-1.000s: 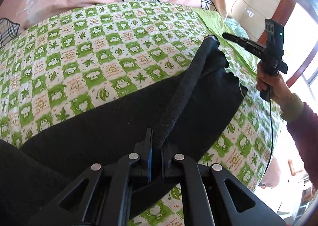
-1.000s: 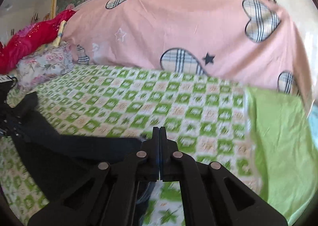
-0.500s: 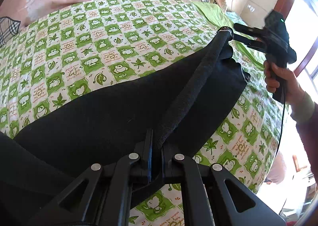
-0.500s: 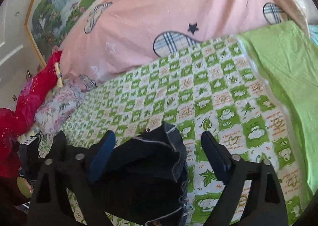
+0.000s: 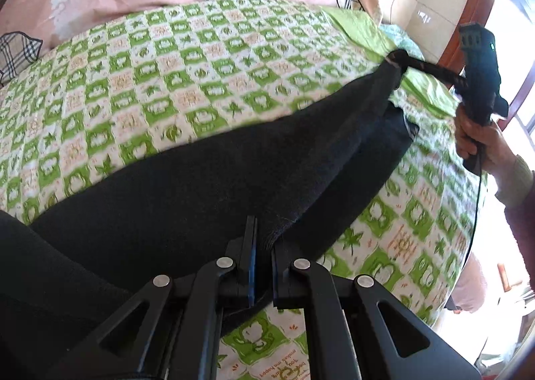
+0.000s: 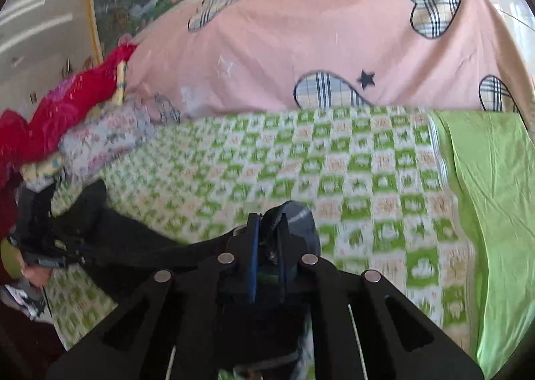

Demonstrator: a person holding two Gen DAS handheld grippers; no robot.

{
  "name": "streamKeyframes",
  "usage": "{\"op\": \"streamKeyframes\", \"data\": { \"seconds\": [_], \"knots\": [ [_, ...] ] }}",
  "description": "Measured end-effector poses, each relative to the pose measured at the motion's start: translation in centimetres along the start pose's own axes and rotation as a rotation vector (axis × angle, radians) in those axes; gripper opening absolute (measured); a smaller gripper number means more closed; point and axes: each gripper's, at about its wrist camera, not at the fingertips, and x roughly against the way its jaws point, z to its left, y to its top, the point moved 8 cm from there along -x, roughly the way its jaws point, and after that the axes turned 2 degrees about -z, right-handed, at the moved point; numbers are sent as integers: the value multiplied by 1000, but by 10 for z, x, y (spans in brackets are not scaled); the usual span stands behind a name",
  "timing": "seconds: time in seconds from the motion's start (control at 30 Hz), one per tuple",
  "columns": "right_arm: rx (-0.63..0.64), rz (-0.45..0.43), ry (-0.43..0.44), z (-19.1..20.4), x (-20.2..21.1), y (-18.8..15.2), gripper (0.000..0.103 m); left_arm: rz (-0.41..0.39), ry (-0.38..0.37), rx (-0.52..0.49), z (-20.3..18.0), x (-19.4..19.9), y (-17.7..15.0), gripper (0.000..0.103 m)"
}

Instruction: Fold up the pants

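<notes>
From the left wrist view we see the dark pants [image 5: 207, 186] spread across the green checked bedspread [image 5: 167, 79], their hem edge clamped tight in the left gripper [image 5: 264, 243]. Further right, only this view shows the right gripper [image 5: 398, 57] from outside, biting the far corner of the fabric, with the person's right hand [image 5: 478, 142] on its handle. The right wrist view shows instead the left gripper [image 6: 50, 239] at the far left, then the right gripper's jaws closing on a bunched fold of cloth, and a plain green sheet [image 6: 495, 199] at the right.
</notes>
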Motion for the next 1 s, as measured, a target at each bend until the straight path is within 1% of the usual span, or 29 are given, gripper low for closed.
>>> {"op": "streamKeyframes", "data": {
  "seconds": [0.1,0.17,0.23,0.27,0.37,0.4,0.43,0.47,0.5,0.53,0.57,0.6,0.67,0.73,0.77,0.8,0.83,0.87,0.93,1.0],
  "knots": [
    [-24,64,-23,-7,5,-34,10,14,0,0,-2,-6,-10,5],
    [-48,91,-28,-10,8,-51,10,22,1,3,-3,-8,-16,6],
    [-52,113,-35,-7,10,-63,10,30,3,4,-3,-9,-21,6],
    [-53,132,-53,-6,10,-68,10,33,-1,7,-3,-9,-23,7],
    [-58,152,-85,-2,12,-72,10,42,-14,22,-1,-5,-31,10],
    [-64,169,-108,-1,13,-73,11,44,-18,31,0,-2,-34,13],
    [-75,178,-134,-1,14,-74,18,45,-26,50,2,2,-37,15],
    [-82,179,-154,-1,16,-75,32,43,-37,69,4,6,-41,15],
    [-97,169,-179,0,21,-75,42,39,-41,86,6,12,-43,17],
    [-106,147,-182,2,25,-73,58,36,-39,102,8,17,-47,23],
    [-119,106,-177,5,32,-70,62,34,-33,118,12,22,-49,25],
    [-130,83,-173,8,35,-67,62,30,-23,139,17,28,-51,27],
    [-164,35,-144,17,43,-62,62,11,-18,201,31,41,-54,27],
    [-182,11,-110,30,43,-58,62,5,-13,271,47,52,-57,32],
    [-187,7,-90,37,41,-57,62,3,-5,305,56,57,-57,34],
    [-189,7,-64,46,38,-56,62,-1,24,339,68,64,-56,43],
    [-188,9,-34,56,33,-55,62,-1,68,365,78,69,-56,58],
    [-185,14,-4,68,27,-55,62,-4,108,391,89,74,-55,62],
    [-176,28,44,88,13,-54,62,-11,137,452,111,83,-51,63],
    [-159,43,90,111,0,-54,62,2,174,517,133,89,-46,63]
  ]
}}
